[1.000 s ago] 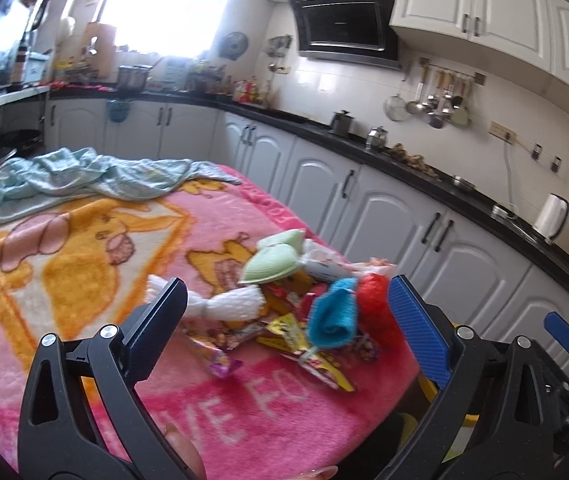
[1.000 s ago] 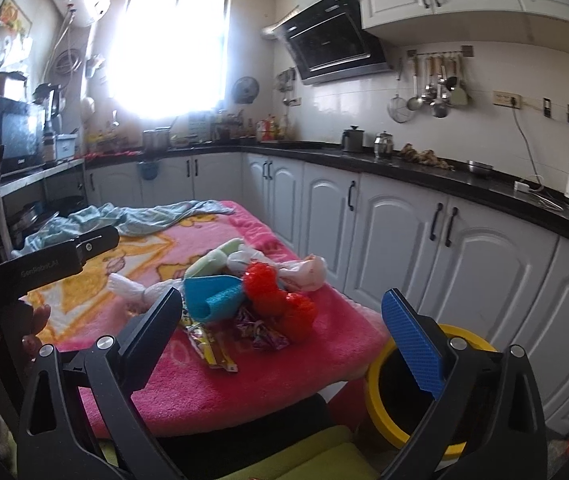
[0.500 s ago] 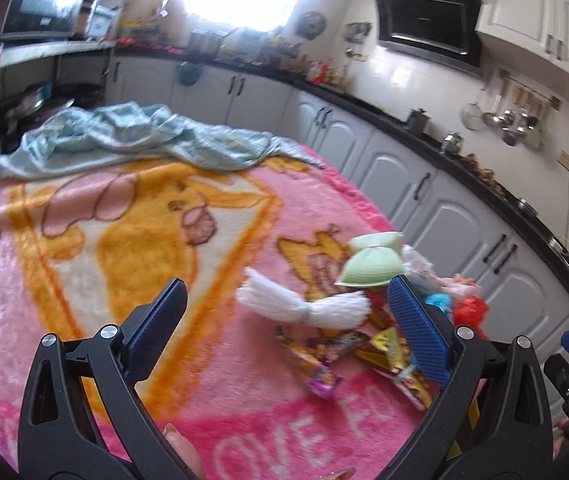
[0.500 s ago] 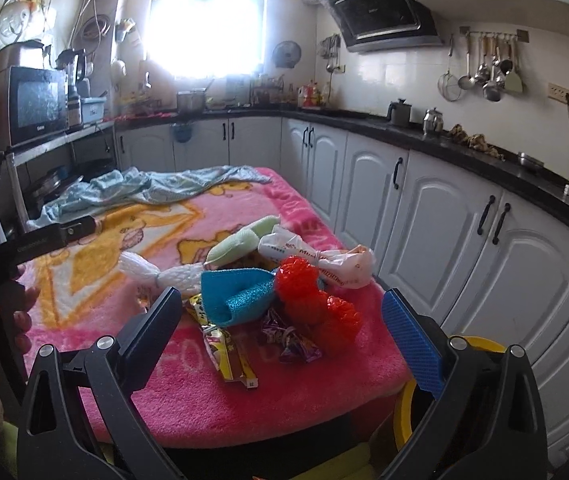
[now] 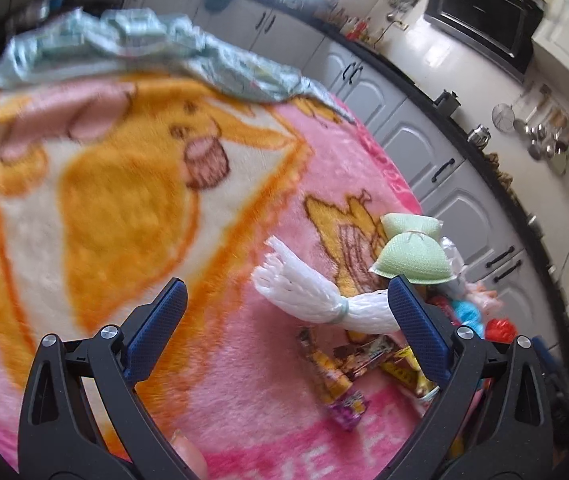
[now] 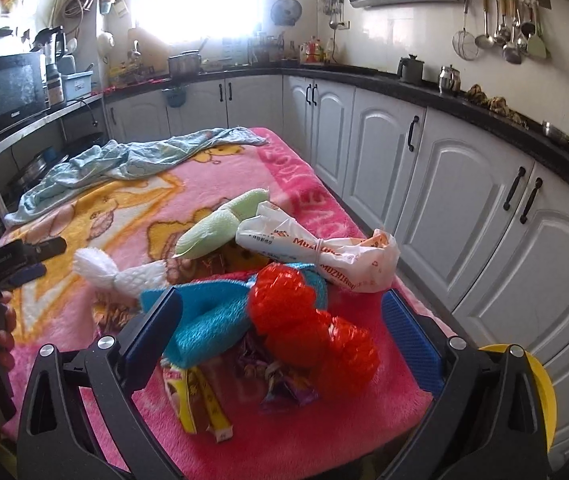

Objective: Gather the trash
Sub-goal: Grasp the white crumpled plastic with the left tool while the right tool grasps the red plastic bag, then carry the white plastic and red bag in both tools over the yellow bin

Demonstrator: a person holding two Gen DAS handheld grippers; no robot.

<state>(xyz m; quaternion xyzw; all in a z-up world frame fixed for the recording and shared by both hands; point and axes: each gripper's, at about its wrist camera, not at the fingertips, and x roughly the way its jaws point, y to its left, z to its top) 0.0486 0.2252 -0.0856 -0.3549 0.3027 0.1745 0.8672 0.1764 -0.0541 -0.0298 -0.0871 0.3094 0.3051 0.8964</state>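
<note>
A heap of trash lies on a pink cartoon blanket (image 6: 220,176): a white foam net (image 5: 316,300), a green foam net (image 5: 412,256), a blue foam net (image 6: 208,324), a red foam net (image 6: 312,324), a tied white plastic bag (image 6: 324,256) and several snack wrappers (image 5: 344,376). My left gripper (image 5: 284,328) is open above the blanket, with the white net between its fingers' line and just beyond. My right gripper (image 6: 284,336) is open, low over the blue and red nets. The left gripper also shows at the left edge of the right wrist view (image 6: 16,264).
A light blue cloth (image 6: 124,160) lies crumpled at the far end of the blanket. A yellow-rimmed bin (image 6: 540,384) stands on the floor beside the near right corner. White cabinets (image 6: 388,152) with a black counter run along the right.
Both grippers have come down and closer to the heap. The left one swung left, so the white net now sits near its right finger. Both stay open.
</note>
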